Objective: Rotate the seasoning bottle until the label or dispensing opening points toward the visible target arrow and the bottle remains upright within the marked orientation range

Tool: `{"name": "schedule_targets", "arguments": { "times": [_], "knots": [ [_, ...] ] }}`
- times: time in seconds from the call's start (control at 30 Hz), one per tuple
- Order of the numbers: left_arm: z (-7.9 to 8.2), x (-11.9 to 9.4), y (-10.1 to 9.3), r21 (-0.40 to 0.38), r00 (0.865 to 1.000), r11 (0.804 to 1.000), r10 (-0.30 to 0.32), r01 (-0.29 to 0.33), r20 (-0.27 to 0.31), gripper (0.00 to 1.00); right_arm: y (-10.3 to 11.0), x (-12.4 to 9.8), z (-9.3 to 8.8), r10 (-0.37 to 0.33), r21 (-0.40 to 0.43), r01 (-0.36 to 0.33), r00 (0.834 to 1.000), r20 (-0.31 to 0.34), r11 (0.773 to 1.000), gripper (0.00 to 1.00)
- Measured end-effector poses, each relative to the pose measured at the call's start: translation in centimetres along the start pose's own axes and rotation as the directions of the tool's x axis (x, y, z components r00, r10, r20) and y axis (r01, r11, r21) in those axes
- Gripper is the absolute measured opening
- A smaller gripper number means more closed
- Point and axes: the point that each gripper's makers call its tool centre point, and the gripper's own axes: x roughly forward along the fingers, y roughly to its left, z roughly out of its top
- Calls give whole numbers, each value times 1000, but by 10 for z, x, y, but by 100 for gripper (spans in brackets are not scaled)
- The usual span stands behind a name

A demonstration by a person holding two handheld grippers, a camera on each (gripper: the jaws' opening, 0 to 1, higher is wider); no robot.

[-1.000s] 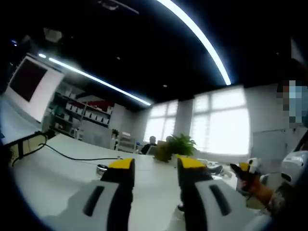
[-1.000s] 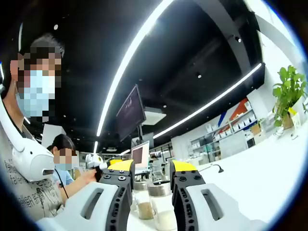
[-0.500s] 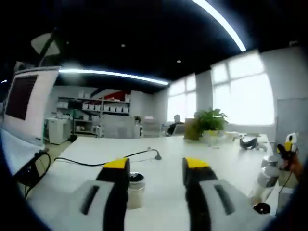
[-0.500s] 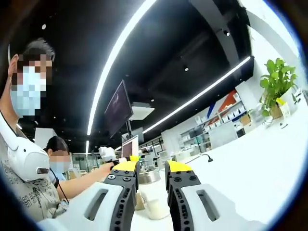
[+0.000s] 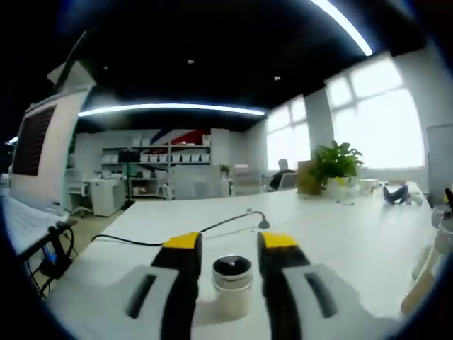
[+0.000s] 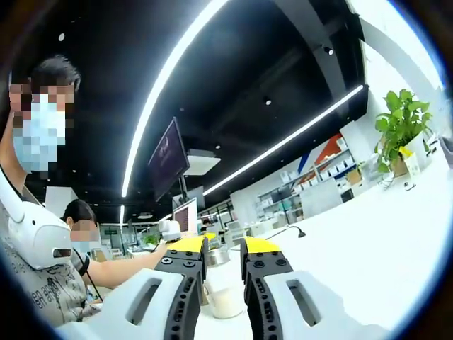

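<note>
Seasoning bottle [image 5: 232, 287] stands upright on the white table [image 5: 340, 244] between the yellow-tipped jaws of our left gripper [image 5: 228, 244]; it has a silvery collar and a dark round cap, and its pale body carries no writing we can read. The jaws stand spread on either side of it, and we cannot tell whether they touch the glass. In the right gripper view, another jar [image 6: 225, 296] with pale contents sits between the jaws of our right gripper [image 6: 224, 245], which stand close together about it; whether they press on it we cannot tell, since the jaws hide its sides. A metal-lidded container [image 6: 218, 256] shows just behind it.

No brand or label can be read anywhere. A red and blue shape marks the far wall [image 5: 180, 135] above shelves [image 5: 152, 170] of boxes.

The table is long, white and glossy, in an open office under a dark ceiling with long strip lights [image 5: 170, 108]. Bright windows [image 5: 386, 120] fill the far right wall. A black cable [image 5: 212, 227] runs across the table toward a small gooseneck microphone [image 5: 260, 218]. A potted plant [image 5: 334, 166] stands farther back, with a seated person [image 5: 284, 177] near it. At the left edge stands a large screen [image 5: 39, 149]. A tall bottle [image 5: 428, 265] stands at the right edge of the left gripper view. In the right gripper view, a person [image 6: 35, 234] in a mask sits at the left, and a hanging monitor [image 6: 167, 159] is overhead
</note>
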Motion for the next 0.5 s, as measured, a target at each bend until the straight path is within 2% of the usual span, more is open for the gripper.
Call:
{"name": "schedule_targets", "arguments": {
  "times": [0.07,0.13,0.17,0.3,0.37,0.4,0.43,0.5],
  "knots": [
    [-11,5,1,-23,1000,1000,4,-4,-26,39,1,-1,-2,6,5,-6,1000,-11,1000,15],
    [-16,8,11,3,997,998,69,-69,-31,39,0,-6,-2,7,9,-7,1000,-1,1000,14],
    [-16,10,13,12,996,996,89,-89,-16,39,-1,-7,-2,4,17,-4,1000,5,1000,14],
    [-19,18,5,-18,998,998,61,-61,3,45,-9,-15,-1,-13,44,12,1000,13,999,14],
    [-29,22,6,-20,996,996,86,-86,-37,46,-6,-17,7,12,102,-18,998,58,995,14],
    [-30,24,8,-20,994,995,100,-100,-35,47,-4,-19,14,26,139,-38,996,89,990,14],
    [-30,25,9,-21,993,993,112,-112,-34,48,-3,-20,18,30,145,-46,993,111,988,14],
    [-29,27,7,-11,993,993,117,-117,-29,51,-2,-22,21,25,136,-40,993,114,990,14]
  ]
}}
